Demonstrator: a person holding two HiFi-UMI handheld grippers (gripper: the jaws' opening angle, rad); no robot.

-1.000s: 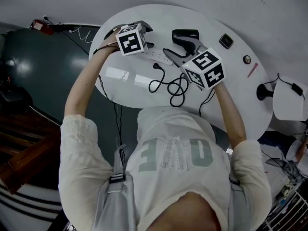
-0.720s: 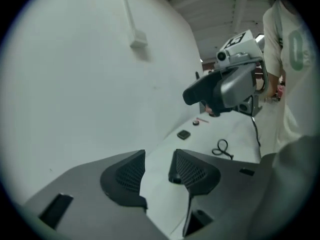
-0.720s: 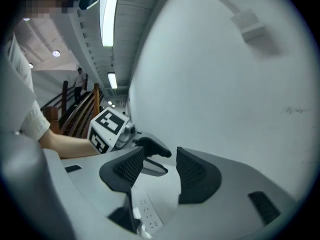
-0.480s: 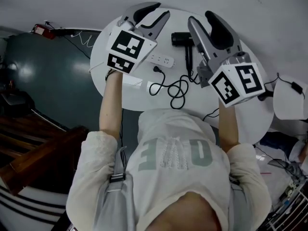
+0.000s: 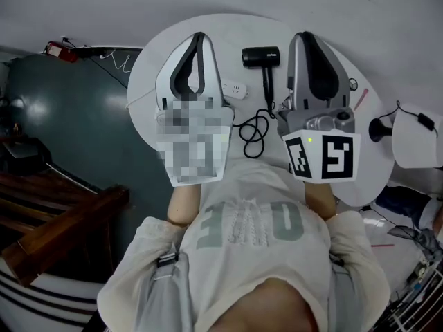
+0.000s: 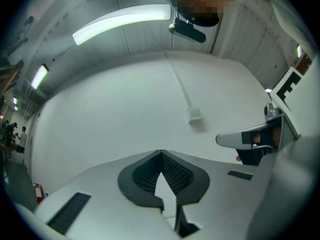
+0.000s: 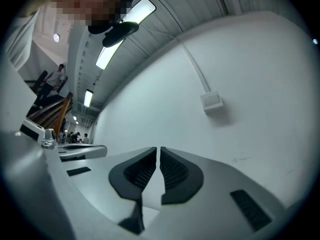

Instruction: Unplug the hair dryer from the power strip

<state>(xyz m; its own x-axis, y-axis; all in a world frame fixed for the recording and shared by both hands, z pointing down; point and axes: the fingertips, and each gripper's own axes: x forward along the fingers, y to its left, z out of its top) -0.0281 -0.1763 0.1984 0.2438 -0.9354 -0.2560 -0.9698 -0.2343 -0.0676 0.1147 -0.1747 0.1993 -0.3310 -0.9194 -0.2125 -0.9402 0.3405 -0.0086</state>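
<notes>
The black hair dryer [image 5: 261, 57] lies on the round white table [image 5: 242, 26], its handle toward me. Its black cord [image 5: 252, 133] coils in front of it. The white power strip [image 5: 237, 88] sits just left, partly hidden behind my left gripper [image 5: 199, 36]. That gripper is raised high above the table, shut, empty, and faces a white wall in its own view [image 6: 161, 153]. My right gripper [image 5: 305, 36] is raised beside it; its jaws have just been closing, with only a hairline slit and nothing between them [image 7: 158, 149]. The plug is hidden.
A red pen [image 5: 363, 99] and a small round object [image 5: 354, 84] lie at the table's right. A white device [image 5: 417, 144] stands beyond the right edge. Wooden stairs [image 5: 48, 234] are at lower left. A cable box [image 6: 194, 115] is fixed on the wall.
Both grippers rose from the table toward my head and now point away at the wall. Their jaws, open earlier, have come together. Hair dryer, cord and strip stay on the table.
</notes>
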